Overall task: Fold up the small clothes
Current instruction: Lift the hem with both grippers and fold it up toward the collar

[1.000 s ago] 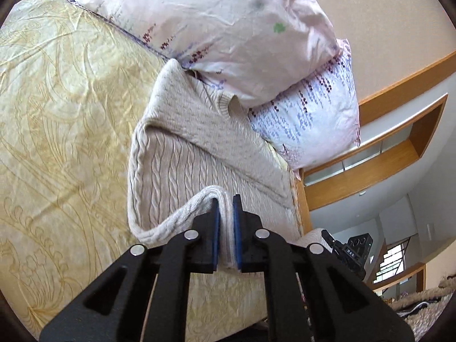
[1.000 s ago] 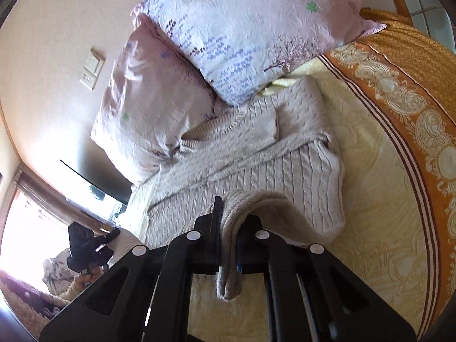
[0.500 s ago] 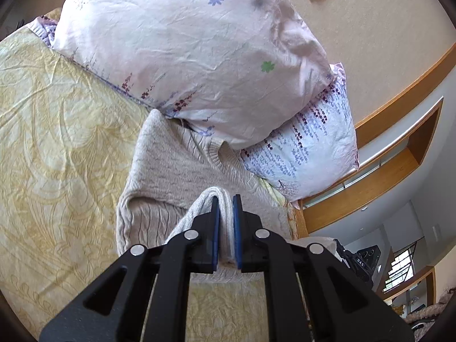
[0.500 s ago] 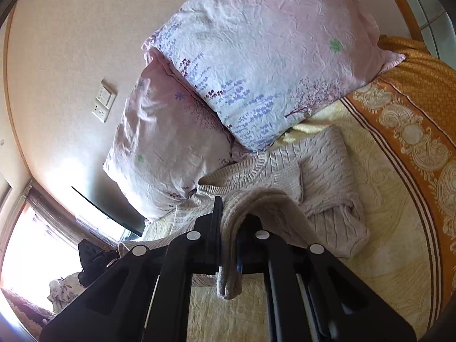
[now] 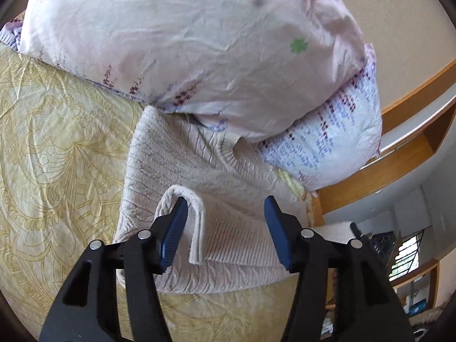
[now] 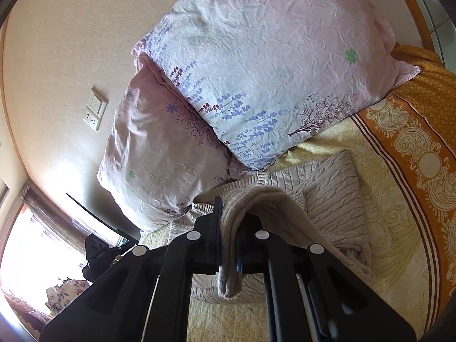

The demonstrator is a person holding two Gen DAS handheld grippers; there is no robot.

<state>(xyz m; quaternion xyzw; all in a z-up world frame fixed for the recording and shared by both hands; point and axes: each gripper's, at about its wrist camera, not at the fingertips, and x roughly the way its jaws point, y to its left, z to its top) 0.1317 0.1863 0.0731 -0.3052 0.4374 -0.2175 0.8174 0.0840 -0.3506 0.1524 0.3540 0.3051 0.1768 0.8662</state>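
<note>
Beige cable-knit sweater on yellow bedspread, collar tucked under floral pillows; no legible writing. Left gripper jaws wide, hem draped over one finger. Right gripper clamps the hem; its pads mostly hidden.

You are facing a bed covered by a pale yellow bedspread with a swirling pattern and an orange ornamental border along one side. A beige cable-knit sweater lies partly folded on it. Two floral pillows, a pink one and a lavender-print one, sit at the head, touching the sweater's collar end.
</note>
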